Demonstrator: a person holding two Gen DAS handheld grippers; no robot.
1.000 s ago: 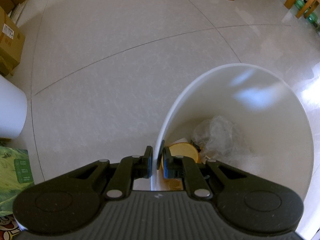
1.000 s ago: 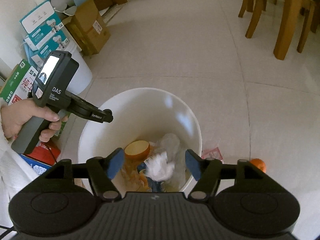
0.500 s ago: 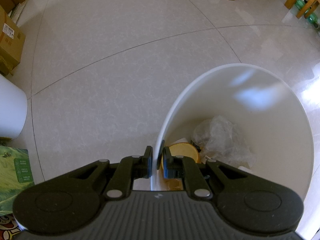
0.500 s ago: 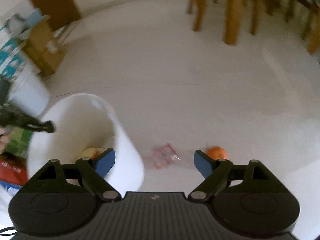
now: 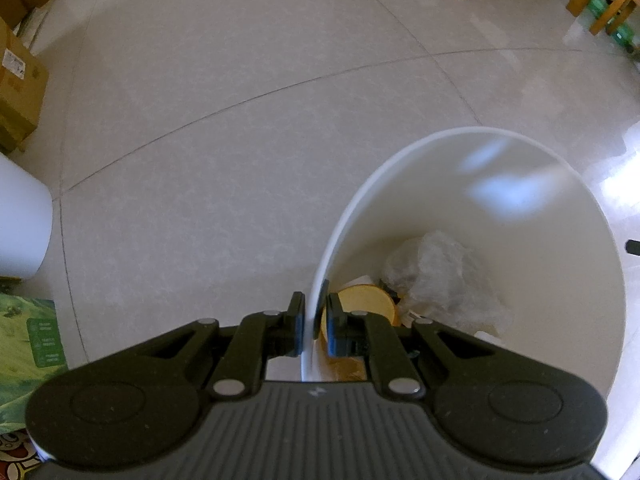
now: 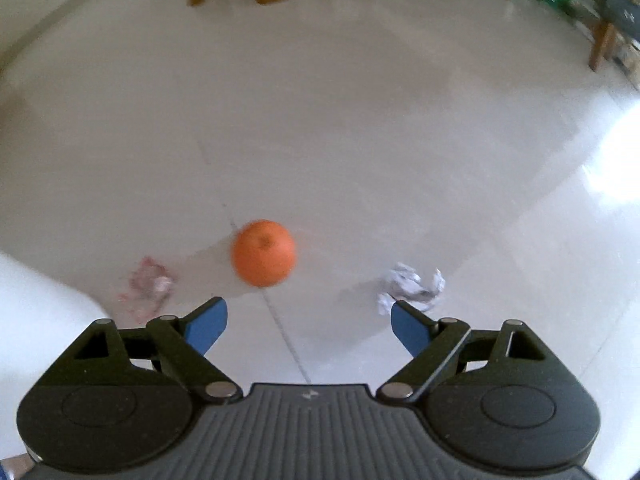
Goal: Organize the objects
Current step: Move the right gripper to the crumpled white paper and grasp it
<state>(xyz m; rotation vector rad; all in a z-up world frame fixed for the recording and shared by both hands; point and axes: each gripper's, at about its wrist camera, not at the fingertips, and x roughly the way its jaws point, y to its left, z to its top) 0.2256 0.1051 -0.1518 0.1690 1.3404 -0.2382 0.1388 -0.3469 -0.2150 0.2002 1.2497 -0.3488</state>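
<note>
The right gripper (image 6: 308,326) hung wide open over the tiled floor (image 6: 360,140), nothing between its blue pads. Ahead lay an orange (image 6: 264,253), a pinkish wrapper (image 6: 148,284) and crumpled white paper (image 6: 412,286).

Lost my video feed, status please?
Left gripper shut on bin rim. Right gripper jaws just opened wider, empty, above orange. Nothing in the way.

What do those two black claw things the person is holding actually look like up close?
Both match: a ribbed dark grey body bearing a small pale logo, two rounded black lobes, and black linkage arms with silver pivot pins. The left gripper and the right gripper have blue pads on the fingers. No cables or sleeves show.
</note>
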